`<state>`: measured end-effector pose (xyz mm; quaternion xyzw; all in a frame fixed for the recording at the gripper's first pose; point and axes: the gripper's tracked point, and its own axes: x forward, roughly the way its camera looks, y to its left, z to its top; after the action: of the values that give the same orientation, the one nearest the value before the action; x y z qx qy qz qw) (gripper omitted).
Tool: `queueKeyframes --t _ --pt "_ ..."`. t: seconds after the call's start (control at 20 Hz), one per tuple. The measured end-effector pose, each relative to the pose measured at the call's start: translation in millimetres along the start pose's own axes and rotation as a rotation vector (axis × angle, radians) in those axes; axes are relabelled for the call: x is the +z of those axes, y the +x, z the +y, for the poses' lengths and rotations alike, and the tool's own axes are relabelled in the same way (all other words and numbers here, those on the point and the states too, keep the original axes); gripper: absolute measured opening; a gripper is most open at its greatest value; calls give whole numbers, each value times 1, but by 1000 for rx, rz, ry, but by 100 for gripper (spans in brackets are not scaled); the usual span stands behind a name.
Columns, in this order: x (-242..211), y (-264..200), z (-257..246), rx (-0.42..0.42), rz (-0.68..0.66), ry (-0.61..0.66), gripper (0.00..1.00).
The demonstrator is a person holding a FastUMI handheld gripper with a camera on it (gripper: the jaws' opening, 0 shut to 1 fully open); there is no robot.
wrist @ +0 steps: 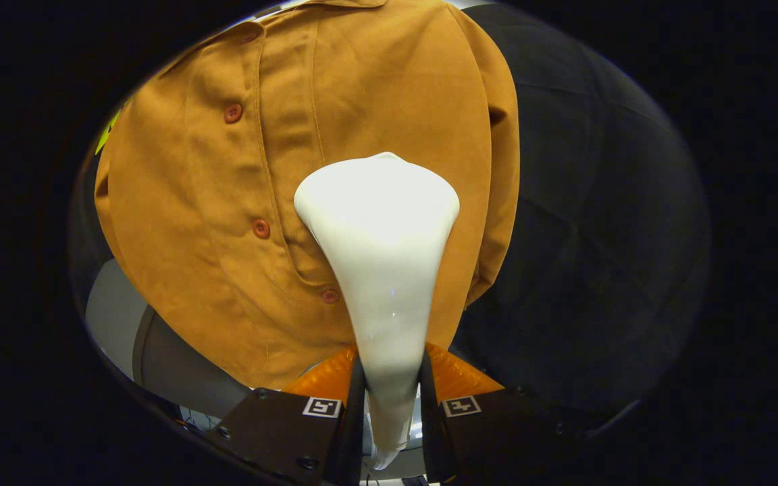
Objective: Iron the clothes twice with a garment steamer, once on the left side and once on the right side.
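A mustard-brown shirt (240, 202) with a row of reddish buttons (261, 228) hangs in front of the booth's black cloth wall. My gripper (392, 364) is shut on the narrow handle of a white garment steamer (382, 250), both fingers pressing its sides. The steamer widens away from the fingers into a broad head (379, 196). That head lies against the shirt's front, to the right of the button placket and left of the hanging sleeve (500, 169). The head's face is hidden from me, turned toward the cloth.
Black cloth (598, 223) covers the space right of the shirt. Below the shirt's hem, left of the fingers, a pale grey surface (109, 310) and a dark rounded object (179, 371) show.
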<state>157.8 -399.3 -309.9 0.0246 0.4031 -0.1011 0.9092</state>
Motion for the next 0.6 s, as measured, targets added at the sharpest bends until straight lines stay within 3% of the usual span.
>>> queueKeyframes --t 0.35,0.6 --pt "-48 0 -9 -34 108 16 40" --pt "-40 -29 -11 -59 69 18 39"
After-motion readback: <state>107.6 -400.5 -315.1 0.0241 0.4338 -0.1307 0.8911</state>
